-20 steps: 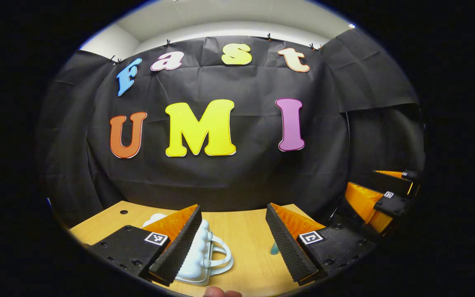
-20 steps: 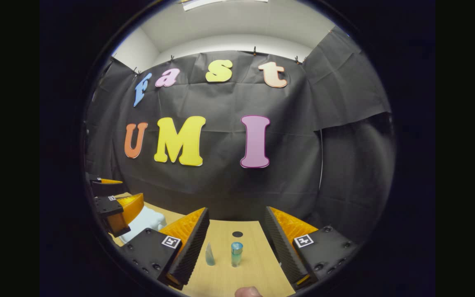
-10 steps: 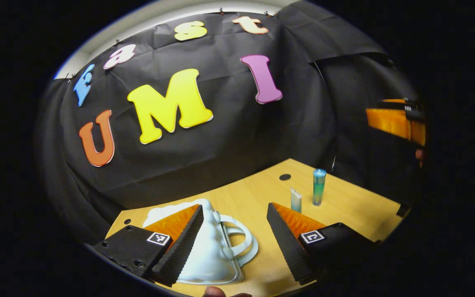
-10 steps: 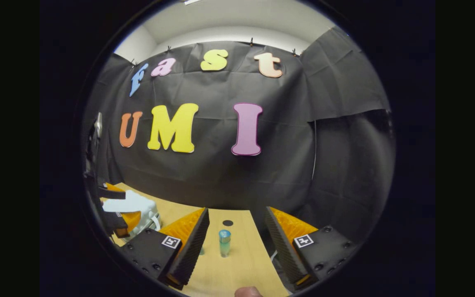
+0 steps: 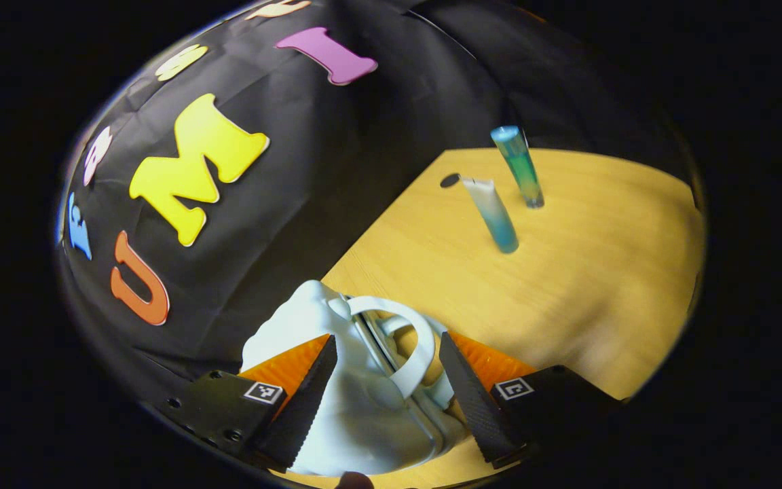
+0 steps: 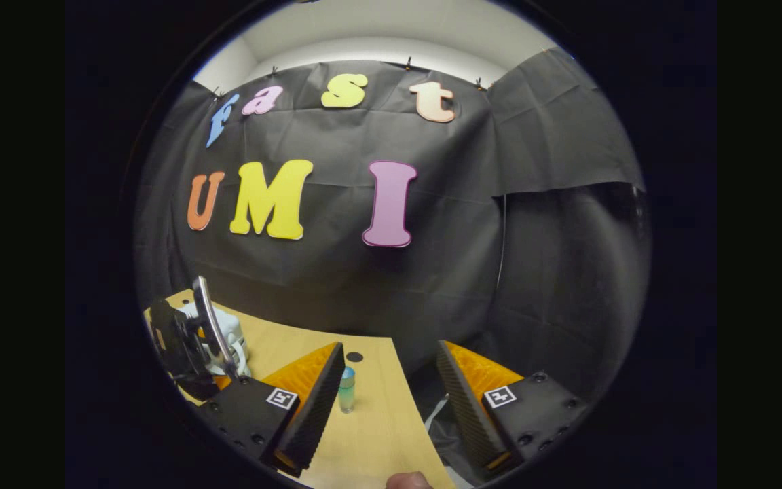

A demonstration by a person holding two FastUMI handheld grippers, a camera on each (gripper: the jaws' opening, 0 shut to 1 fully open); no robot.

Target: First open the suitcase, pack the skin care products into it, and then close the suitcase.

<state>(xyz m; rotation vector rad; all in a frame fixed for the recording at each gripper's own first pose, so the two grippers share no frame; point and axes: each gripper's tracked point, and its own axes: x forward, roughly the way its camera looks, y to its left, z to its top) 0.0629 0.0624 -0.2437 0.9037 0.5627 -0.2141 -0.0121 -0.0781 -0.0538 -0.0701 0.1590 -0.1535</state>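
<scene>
Change: left tool point(image 5: 387, 401) dropped and tilted over the white suitcase point(image 5: 357, 407) since a second ago; handle point(image 5: 401, 339) now between its fingers.
Meaning: opening step starting, probably; suitcase looks closed.
Left tool: open, straddling the suitcase, not pressing.
Right tool point(image 6: 391, 401): open, empty, level above the table point(image 6: 377, 435).
Products: tube point(image 5: 493, 214) and bottle point(image 5: 518, 166) upright, well apart from the suitcase.
</scene>
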